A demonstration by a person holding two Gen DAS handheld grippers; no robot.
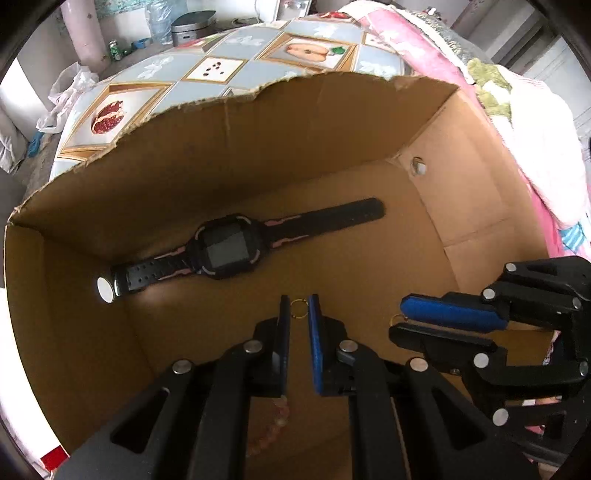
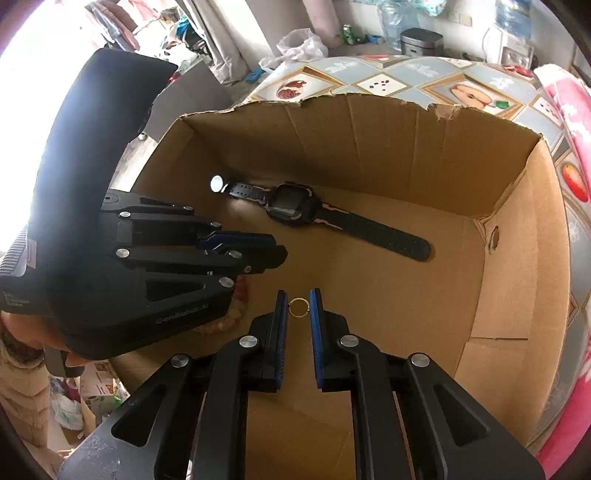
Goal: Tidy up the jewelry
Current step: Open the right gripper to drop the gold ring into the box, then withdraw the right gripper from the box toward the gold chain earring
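An open cardboard box [image 1: 258,147] [image 2: 406,147] holds a black watch [image 1: 229,247] [image 2: 291,206] with pink trim, lying flat near the far wall. My left gripper [image 1: 299,301] points down into the box, shut on a small gold ring [image 1: 298,308] at its tips. The right gripper [image 2: 298,295] hangs beside it, shut on a second gold ring [image 2: 298,307]. In the left wrist view the right gripper [image 1: 397,325] shows at the right with its ring [image 1: 396,318]. A pink bead bracelet [image 1: 277,417] [image 2: 236,314] lies on the box floor, partly hidden under the left gripper [image 2: 282,254].
The box stands on a table with a fruit-pattern cloth [image 1: 221,70] [image 2: 424,81]. A pink blanket [image 1: 535,166] lies along the box's right side. A metal bin [image 1: 192,26], bottles and a plastic bag [image 2: 299,46] sit on the floor beyond. A hand [image 2: 22,325] holds the left gripper.
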